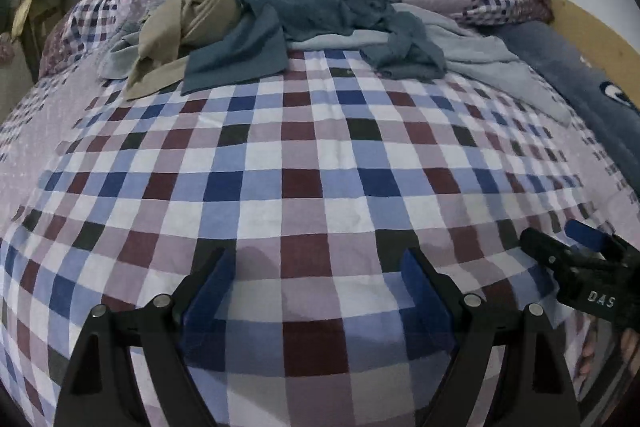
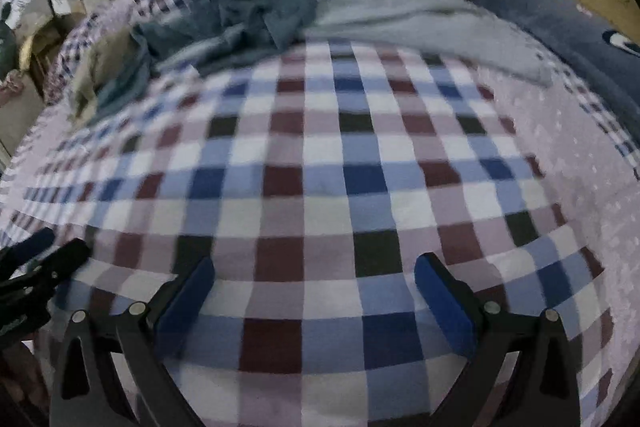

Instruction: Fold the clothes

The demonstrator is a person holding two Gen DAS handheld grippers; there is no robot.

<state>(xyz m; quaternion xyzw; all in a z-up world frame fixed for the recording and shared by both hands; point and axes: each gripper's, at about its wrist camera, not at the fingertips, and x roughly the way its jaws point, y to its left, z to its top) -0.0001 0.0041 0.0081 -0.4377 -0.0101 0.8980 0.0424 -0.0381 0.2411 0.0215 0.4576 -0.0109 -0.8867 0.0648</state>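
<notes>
Both grippers hover over the near part of the checked bed (image 1: 304, 163), the left gripper (image 1: 316, 291) and right gripper (image 2: 316, 303) each with jaws spread wide and holding nothing. The pile of clothes (image 1: 320, 23) lies crumpled along the bed's far edge, its long axis running left to right.

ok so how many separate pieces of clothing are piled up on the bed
4 that I can tell apart, all at the far end: a tan garment on the left, a dark teal piece beside it, a crumpled blue-grey one in the middle, a pale blue one on the right. More may be hidden.
</notes>
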